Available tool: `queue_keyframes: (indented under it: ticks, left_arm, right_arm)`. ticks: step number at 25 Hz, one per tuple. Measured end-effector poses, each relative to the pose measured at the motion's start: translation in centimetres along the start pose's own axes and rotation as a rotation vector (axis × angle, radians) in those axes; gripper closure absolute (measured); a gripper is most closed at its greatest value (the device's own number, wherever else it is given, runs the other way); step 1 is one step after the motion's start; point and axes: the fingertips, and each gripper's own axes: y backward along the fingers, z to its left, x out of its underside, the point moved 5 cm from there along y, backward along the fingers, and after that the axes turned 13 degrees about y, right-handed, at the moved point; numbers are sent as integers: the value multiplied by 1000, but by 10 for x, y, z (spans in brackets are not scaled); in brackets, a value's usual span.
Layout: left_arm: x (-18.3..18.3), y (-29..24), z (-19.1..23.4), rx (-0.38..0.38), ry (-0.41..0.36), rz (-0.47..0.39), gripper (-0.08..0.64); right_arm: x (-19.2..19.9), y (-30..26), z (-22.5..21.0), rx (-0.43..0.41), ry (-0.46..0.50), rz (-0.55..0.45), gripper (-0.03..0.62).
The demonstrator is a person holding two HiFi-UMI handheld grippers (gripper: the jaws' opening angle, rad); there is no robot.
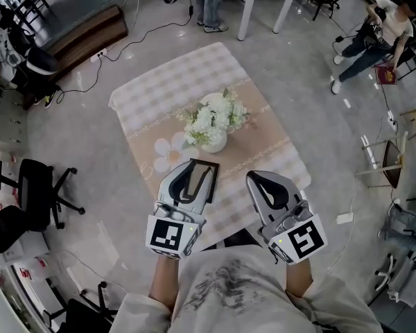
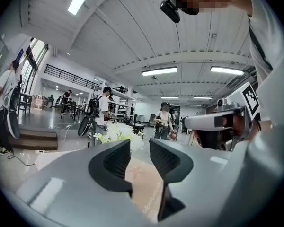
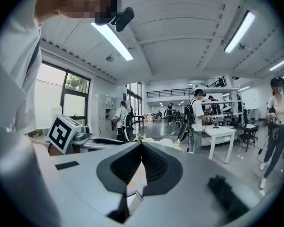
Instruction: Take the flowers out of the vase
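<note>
Left gripper (image 1: 200, 171) sits nearest me, over the bench (image 1: 159, 89) near its edge, jaws a narrow gap apart w/ nothing between. Right gripper (image 1: 262, 180) is beside it, jaws closed together, empty. Flowers (image 1: 215, 116), white w/ green leaves, stand in the round white vase (image 1: 213, 143) mid-bench, well ahead of both grippers. Risks, my guess: the gap looks too narrow for the bunch, so I could knock blooms or shove the vase over. Pulling stems off-vertical w/o steadying the vase may drag or tip it. No readable writing, only square markers on the gripper cubes (image 1: 172, 234).
</note>
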Motion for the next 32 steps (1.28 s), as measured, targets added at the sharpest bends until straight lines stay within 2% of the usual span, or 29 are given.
queue_keyframes:
  ticks: [7,13,27,32]
  left_arm:
    - [10,-11,13,-34,32,-3,328]
    - [22,-18,23,-74,54,7,207]
    - [47,-32,36,-103,61,31,151]
    - [52,-39,42,-119,68,20,108]
  right_arm:
    - [7,-1,-8,4,-9,15,575]
    - [12,-3,-12,7,-16,23,575]
    - [17,-7,-10,1,-21,34,575]
    - [18,-7,-10,-1,-24,42,576]
